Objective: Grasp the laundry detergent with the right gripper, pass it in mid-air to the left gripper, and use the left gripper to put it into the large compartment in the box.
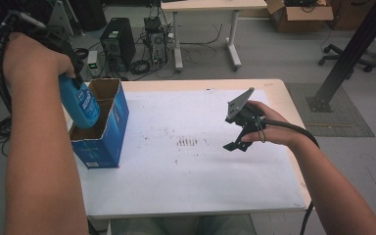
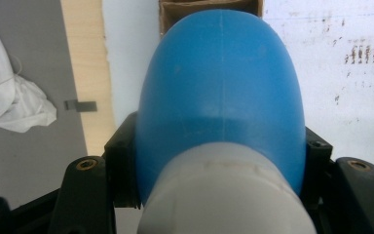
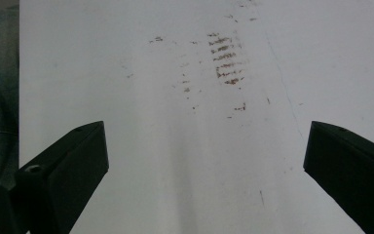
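Note:
My left gripper [image 1: 73, 78] is shut on a blue bottle [image 1: 81, 104] with a white cap [image 2: 226, 195], base pointing down. The bottle hangs partly inside the open top of a blue cardboard box [image 1: 103, 139] at the table's left edge. In the left gripper view the bottle [image 2: 221, 92] sits between the two black jaws, with the box's brown inside [image 2: 209, 7] beyond it. My right gripper [image 1: 235, 142] rests low over the white table sheet [image 1: 191, 166] at the right, open, with nothing between its jaws; in the right gripper view it [image 3: 202, 161] stands over the bare sheet [image 3: 175, 146].
Rust-coloured marks [image 1: 187, 142] stain the middle of the sheet. Beyond the table stand computer towers [image 1: 118, 41], cables, another desk [image 1: 210, 6] and a cardboard box [image 1: 298, 14]. A black metal post [image 1: 352, 49] rises at the right. White cloth [image 2: 9, 102] lies on the floor at the left.

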Motion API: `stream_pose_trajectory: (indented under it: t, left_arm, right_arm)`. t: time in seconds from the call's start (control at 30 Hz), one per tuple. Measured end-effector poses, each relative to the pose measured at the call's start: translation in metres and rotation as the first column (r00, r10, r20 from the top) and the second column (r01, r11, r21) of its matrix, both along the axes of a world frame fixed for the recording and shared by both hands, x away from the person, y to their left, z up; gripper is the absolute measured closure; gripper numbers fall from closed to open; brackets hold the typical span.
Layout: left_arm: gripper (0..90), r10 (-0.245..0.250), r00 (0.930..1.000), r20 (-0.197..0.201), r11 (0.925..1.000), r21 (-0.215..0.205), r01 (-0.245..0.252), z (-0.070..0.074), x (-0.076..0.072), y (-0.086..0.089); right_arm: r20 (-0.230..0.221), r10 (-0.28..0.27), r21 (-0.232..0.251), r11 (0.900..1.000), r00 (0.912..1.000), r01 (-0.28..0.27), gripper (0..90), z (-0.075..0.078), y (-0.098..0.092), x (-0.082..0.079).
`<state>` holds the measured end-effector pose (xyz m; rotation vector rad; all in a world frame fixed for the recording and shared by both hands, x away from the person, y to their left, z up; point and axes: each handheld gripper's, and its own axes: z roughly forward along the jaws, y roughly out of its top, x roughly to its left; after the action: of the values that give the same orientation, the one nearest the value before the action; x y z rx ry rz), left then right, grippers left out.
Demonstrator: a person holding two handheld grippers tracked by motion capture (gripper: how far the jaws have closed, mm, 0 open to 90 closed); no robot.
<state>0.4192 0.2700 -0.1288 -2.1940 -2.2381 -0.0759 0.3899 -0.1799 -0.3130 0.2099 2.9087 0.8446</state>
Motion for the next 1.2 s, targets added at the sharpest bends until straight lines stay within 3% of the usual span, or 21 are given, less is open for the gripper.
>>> stream_pose_trajectory:
  t: [0.33,1.2]
  left_arm:
    - [38.4,-0.012,0.9995,-0.029,0.9999,0.004,0.013,-0.032,0.005,-0.001]
    - [38.4,-0.024,0.9965,-0.08,0.9997,0.002,0.025,-0.096,0.011,0.006]
  right_arm:
    - [-0.003,0.006,0.004,1.0,1.0,-0.006,2.9,-0.003,0.0,-0.001]
    - [-0.014,0.008,-0.009,1.0,0.9999,-0.008,3.0,-0.005,0.0,-0.002]
